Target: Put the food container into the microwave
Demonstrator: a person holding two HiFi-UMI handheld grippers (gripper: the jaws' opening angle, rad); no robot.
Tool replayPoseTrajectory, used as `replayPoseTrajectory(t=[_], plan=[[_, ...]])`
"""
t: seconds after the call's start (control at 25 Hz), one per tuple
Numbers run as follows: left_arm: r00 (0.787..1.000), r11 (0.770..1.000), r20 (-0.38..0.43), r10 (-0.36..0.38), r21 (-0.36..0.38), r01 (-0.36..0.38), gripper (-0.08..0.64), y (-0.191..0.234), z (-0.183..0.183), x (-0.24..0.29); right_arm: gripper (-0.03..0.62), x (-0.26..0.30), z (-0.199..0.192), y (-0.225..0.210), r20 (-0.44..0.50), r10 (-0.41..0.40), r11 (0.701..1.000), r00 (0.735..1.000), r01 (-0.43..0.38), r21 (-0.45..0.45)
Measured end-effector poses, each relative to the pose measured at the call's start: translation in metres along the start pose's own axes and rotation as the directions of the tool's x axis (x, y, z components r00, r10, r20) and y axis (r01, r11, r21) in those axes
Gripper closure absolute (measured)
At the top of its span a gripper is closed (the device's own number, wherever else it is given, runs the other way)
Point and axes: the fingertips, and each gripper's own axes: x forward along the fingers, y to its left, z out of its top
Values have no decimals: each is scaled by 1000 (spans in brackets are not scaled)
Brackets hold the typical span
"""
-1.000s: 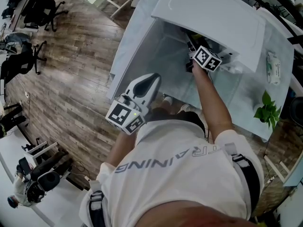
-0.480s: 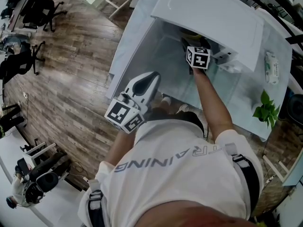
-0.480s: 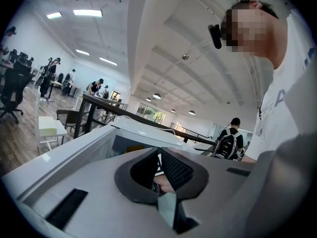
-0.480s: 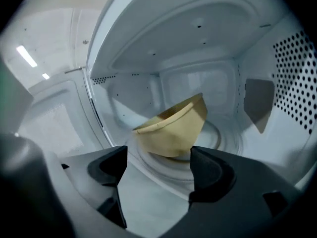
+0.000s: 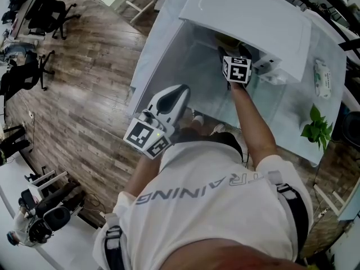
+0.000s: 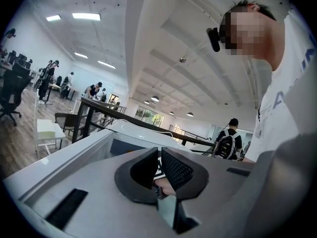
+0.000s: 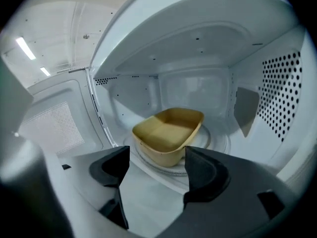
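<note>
A tan, open food container (image 7: 169, 135) sits on the glass turntable (image 7: 213, 143) inside the white microwave (image 5: 247, 16). Just in front of it, at the oven's mouth, my right gripper (image 7: 156, 157) is open, its jaws well apart with nothing between them. From the head view only a yellowish sliver of the container (image 5: 228, 38) shows under the microwave's top, with the right gripper's marker cube (image 5: 237, 70) just below it. My left gripper (image 6: 159, 165) is shut and empty. It is held near the person's chest, at the table's front edge (image 5: 169, 103).
The microwave door (image 7: 49, 128) stands open at the left of the cavity. The microwave stands on a pale table (image 5: 163, 55), which also carries a wipes pack (image 5: 322, 79) and a green plant (image 5: 318, 128) at the right. Wood floor and office chairs (image 5: 48, 7) lie to the left.
The right gripper has shifted a little to the left at the microwave's mouth and turned its marker cube. The left gripper has hardly moved.
</note>
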Motion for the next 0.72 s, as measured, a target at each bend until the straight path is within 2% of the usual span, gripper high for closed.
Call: replayPoseTrajectory(t=[0.2, 0.36, 0.72], plan=[[999, 1000, 32, -15, -10, 15, 511, -11, 5, -5, 280, -25, 2, 3, 11, 20, 999, 1000, -20, 36], [999, 1000, 49, -23, -4, 23, 511, -25, 7, -9, 342, -56, 10, 8, 53, 29, 999, 998, -30, 11], [995, 998, 77, -69, 15, 68, 511, -59, 11, -13, 417, -147, 19, 28, 133, 94, 994, 987, -86, -62]])
